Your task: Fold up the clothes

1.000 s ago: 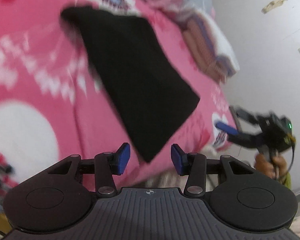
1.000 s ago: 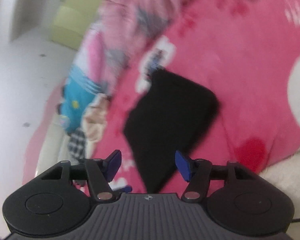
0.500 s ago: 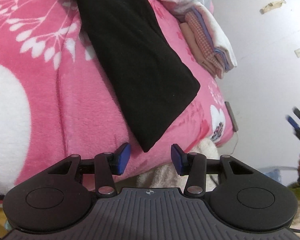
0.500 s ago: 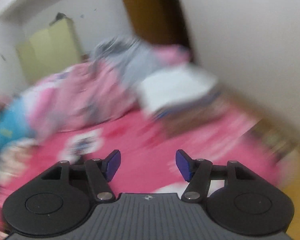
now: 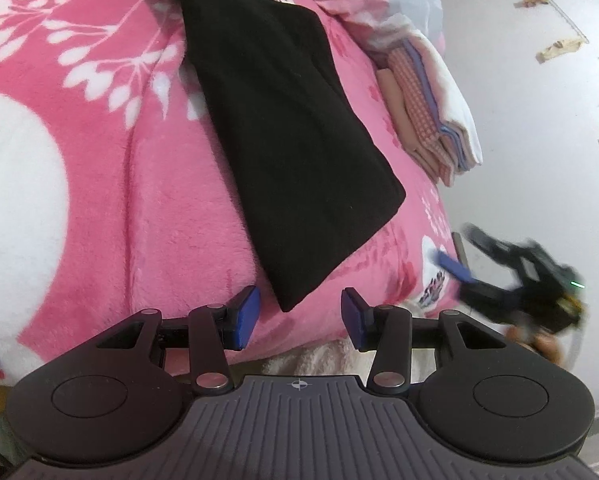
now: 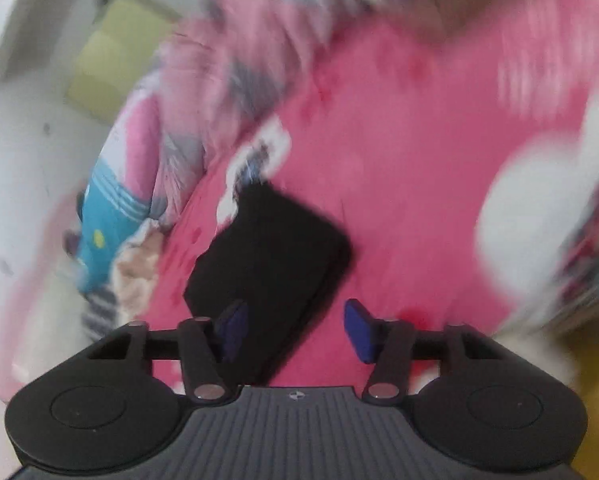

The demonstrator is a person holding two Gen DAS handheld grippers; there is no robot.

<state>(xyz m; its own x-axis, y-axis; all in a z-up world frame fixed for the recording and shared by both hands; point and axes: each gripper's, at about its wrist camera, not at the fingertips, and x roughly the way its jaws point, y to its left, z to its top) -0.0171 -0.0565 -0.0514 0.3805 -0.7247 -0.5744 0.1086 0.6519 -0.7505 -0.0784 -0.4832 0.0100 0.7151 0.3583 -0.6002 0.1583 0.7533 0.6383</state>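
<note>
Pink floral blanket (image 5: 99, 200) is covered at 12 o'clock by a folded black garment (image 5: 295, 152); jaws of both the left gripper (image 5: 298, 320) and the right gripper (image 6: 297, 330) are held apart, empty.

Bed under a pink fleece blanket (image 5: 139, 208) with white floral print, rumpled pink-and-grey quilt (image 5: 383, 4) at its far end, plain white wall (image 5: 539, 128) alongside, pale green cabinet (image 6: 115, 52), blurred, against the far wall

No legible text anywhere.
</note>
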